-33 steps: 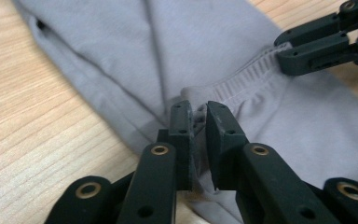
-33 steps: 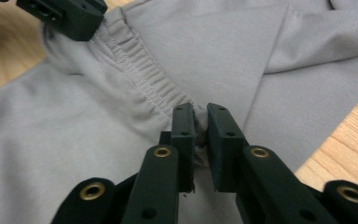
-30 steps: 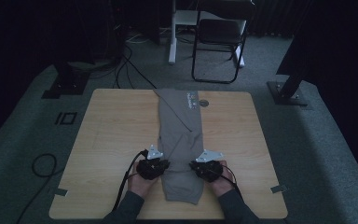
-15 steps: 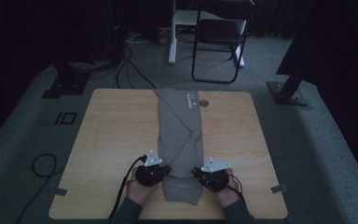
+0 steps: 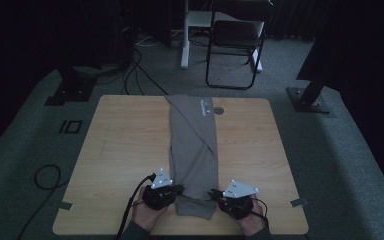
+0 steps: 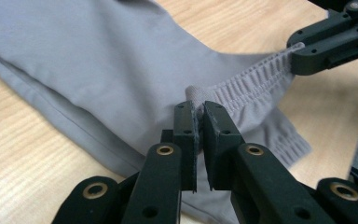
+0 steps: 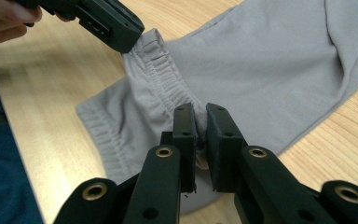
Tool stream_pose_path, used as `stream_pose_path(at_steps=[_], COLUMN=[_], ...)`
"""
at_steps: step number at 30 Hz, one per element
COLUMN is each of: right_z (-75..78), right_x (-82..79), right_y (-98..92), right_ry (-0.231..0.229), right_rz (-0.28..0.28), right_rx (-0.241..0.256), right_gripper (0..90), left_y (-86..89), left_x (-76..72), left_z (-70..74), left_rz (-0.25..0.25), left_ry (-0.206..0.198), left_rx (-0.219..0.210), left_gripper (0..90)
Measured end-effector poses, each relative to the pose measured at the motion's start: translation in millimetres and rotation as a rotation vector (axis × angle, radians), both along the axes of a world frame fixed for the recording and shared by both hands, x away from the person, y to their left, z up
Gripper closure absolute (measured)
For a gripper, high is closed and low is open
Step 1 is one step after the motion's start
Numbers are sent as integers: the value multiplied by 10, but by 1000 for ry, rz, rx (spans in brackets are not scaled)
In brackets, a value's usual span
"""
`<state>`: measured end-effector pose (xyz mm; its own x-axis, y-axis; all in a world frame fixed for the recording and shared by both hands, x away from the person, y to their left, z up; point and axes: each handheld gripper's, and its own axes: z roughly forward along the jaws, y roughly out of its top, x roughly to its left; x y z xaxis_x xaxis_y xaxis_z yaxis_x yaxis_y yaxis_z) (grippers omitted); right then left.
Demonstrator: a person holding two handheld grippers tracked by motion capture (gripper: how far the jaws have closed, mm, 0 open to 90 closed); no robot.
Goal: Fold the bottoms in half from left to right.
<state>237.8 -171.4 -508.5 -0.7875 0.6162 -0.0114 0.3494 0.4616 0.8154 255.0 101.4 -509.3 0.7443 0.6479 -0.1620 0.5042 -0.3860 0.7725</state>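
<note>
Both the left gripper (image 6: 199,109) and right gripper (image 7: 200,114) pinch the ribbed elastic cuff (image 6: 254,81) of soft grey trousers (image 5: 192,145) on the pale wooden table (image 5: 120,150).

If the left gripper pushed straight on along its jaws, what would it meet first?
The left gripper is already shut on the grey trousers' elastic waistband. Beyond that, probably the right gripper, though depth is unclear.

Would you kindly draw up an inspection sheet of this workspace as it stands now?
Surface: wooden table, a round grommet at its far edge.
Job's things: grey trousers lie folded lengthwise, elastic waistband nearest the person.
Clutter: nothing seen.
Grippers: left claw and right claw each shut on the waistband, lifting it.
Cables: one trails from the left claw; more on the floor.
Surroundings: dark room, chair, stand bases on carpet.
</note>
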Motion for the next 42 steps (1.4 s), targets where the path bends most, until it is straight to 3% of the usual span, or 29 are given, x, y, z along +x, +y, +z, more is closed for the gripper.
stream_pose_path(at_steps=[4, 8, 11, 17, 20, 25, 26, 28, 31, 33, 35, 39, 42], right_z=[8, 9, 9, 45, 3, -226, -226, -335, -405, -401, -400, -411, -423], right_x=[-54, -86, -82, 18, 162, 486, 486, 606, 691, 727, 772, 880, 1060], right_y=[-18, -41, -54, -84, -81, -59, -59, -38, 5, 28, 61, 90, 119], right_ry=[1, 12, 14, 7, 17, 122, 122, 151, 149, 143, 124, 111, 96], right_rz=[2, 20, 50, 21, -25, -103, -103, -132, -147, -146, -147, -153, -158], right_rx=[4, 13, 39, 74, 46, 6, 6, -23, -85, -92, -120, -114, -109], right_gripper=[834, 830, 746, 663, 653, 628, 628, 621, 623, 624, 622, 622, 623], left_y=[-4, 38, 69, 91, 65, -10, -10, -64, -80, -93, -97, -90, -90], left_x=[-33, -35, -32, 84, 219, 393, 393, 476, 518, 544, 587, 707, 801], left_z=[-35, -69, -51, -80, -162, -296, -296, -367, -378, -375, -380, -388, -390], left_rz=[-12, -15, -7, 37, 59, 74, 74, 75, 81, 86, 102, 137, 154], left_ry=[7, 29, 20, 8, 17, 39, 39, 51, 44, 35, 38, 35, 29], left_rx=[10, -8, -11, 15, 44, 85, 85, 138, 130, 147, 138, 131, 134], left_gripper=[830, 818, 707, 684, 682, 685, 684, 683, 684, 684, 685, 697, 696])
